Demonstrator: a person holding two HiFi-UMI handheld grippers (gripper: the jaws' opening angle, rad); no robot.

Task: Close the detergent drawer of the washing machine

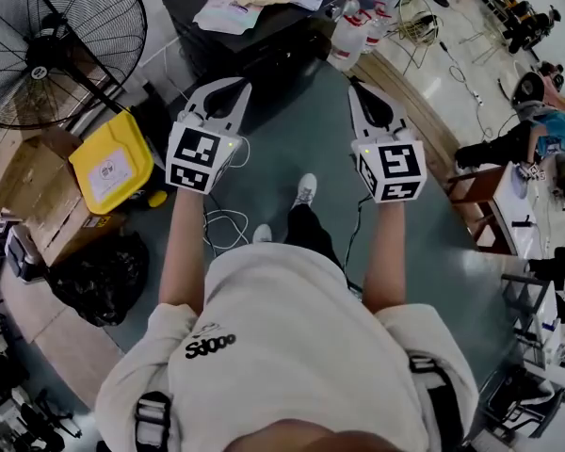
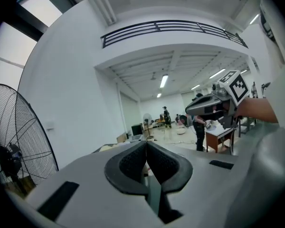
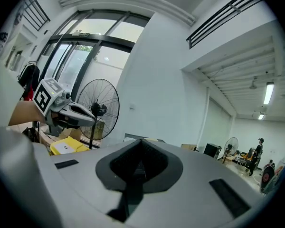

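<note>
In the head view both grippers are held up side by side above the grey floor, pointing toward a black box-shaped unit [image 1: 250, 50] with cloths lying on top. I cannot make out a detergent drawer on it. My left gripper [image 1: 237, 87] is shut with nothing in it; in its own view the left gripper [image 2: 146, 145] has its dark pads meeting against the open hall. My right gripper [image 1: 355, 85] is likewise shut and empty, and the right gripper [image 3: 141, 142] in its own view shows closed pads. Each gripper view catches the other gripper at its side.
A large black floor fan [image 1: 47, 45] stands at the far left. Below it are a yellow canister [image 1: 113, 163], cardboard boxes [image 1: 24, 182] and a black bag [image 1: 99, 276]. White bottles [image 1: 353, 31] sit beside the black unit. Cables [image 1: 221, 224] lie on the floor; a wooden table [image 1: 480, 191] stands at right.
</note>
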